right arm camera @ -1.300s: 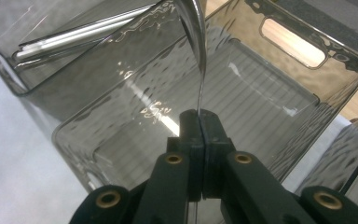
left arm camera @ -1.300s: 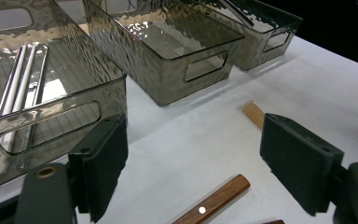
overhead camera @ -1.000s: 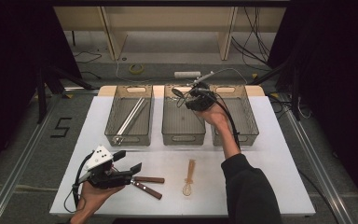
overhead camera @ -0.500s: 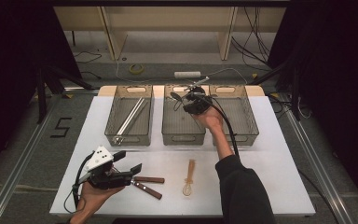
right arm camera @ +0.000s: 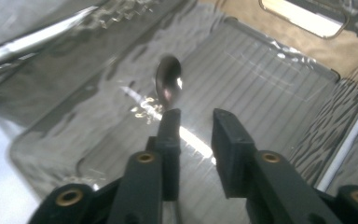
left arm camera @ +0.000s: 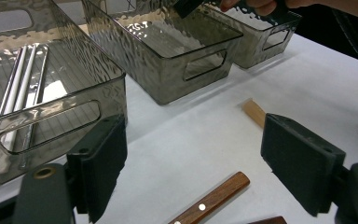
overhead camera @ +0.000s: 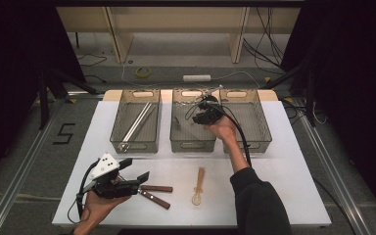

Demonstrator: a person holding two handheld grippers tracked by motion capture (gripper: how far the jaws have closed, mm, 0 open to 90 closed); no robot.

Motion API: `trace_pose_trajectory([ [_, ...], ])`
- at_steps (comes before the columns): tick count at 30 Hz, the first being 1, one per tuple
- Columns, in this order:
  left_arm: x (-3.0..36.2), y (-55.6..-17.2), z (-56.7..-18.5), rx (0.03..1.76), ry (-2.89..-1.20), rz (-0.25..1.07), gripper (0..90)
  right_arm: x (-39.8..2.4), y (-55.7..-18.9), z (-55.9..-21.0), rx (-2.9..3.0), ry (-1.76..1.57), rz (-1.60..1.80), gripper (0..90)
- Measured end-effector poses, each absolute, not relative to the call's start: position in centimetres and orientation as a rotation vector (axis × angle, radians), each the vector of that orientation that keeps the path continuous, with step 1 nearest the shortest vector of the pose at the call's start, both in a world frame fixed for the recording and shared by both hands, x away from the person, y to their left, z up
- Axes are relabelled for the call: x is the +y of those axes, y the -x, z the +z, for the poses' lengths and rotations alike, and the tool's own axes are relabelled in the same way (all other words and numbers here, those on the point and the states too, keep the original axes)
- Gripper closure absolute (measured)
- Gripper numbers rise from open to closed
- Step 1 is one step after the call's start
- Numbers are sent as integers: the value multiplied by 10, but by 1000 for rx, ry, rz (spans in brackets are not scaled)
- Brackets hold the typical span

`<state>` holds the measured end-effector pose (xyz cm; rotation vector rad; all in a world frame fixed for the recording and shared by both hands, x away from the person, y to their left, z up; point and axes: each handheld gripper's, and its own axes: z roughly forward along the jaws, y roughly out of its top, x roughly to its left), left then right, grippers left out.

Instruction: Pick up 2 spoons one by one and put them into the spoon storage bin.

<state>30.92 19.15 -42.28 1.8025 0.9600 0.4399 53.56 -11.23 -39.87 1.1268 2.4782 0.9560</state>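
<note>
Right forearm, dark sleeve, reaches from 6 o'clock up over the middle bin [overhead camera: 192, 146]. The right gripper [overhead camera: 201, 113] points down into it. Its jaws have just been opening and now stand a narrow gap apart, nothing between the pads. A metal spoon [right arm camera: 168, 83] shows just past the left jaw tip; shiny oval bowl, handle hidden behind the jaw. Whether the spoon lies flat or leans on the bin wall is hard to tell, glare on the ribbed floor.

Left hand low at 7 o'clock of the table [overhead camera: 284, 161], palm under the left gripper [overhead camera: 136, 179], jaws wide, level, aimed at 3 o'clock. Two wooden-handled utensils [overhead camera: 155, 192] lie just past its tips, riveted brown handles, working ends covered. A pale wooden spoon [overhead camera: 199, 186] lies at 6 o'clock. Bins are smoky rippled plastic with cut-out handles; the left bin [overhead camera: 136, 145] holds light straight sticks [overhead camera: 137, 123].
</note>
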Motion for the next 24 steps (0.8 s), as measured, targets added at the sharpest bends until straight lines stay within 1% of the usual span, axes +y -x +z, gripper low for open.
trace_pose_trajectory([
  [5,193,-310,-423,965,-1801,439,219,-119,-520,-385,2483,-1086,1052,568],
  [8,192,-310,-423,966,-1800,441,219,-120,-504,-378,2484,-1040,1038,474],
  [16,191,-310,-423,970,-1805,444,218,-130,-463,-370,2439,-1028,1101,419],
  [24,188,-311,-424,1003,-1814,434,218,-147,-435,-380,2371,-1035,1133,388],
])
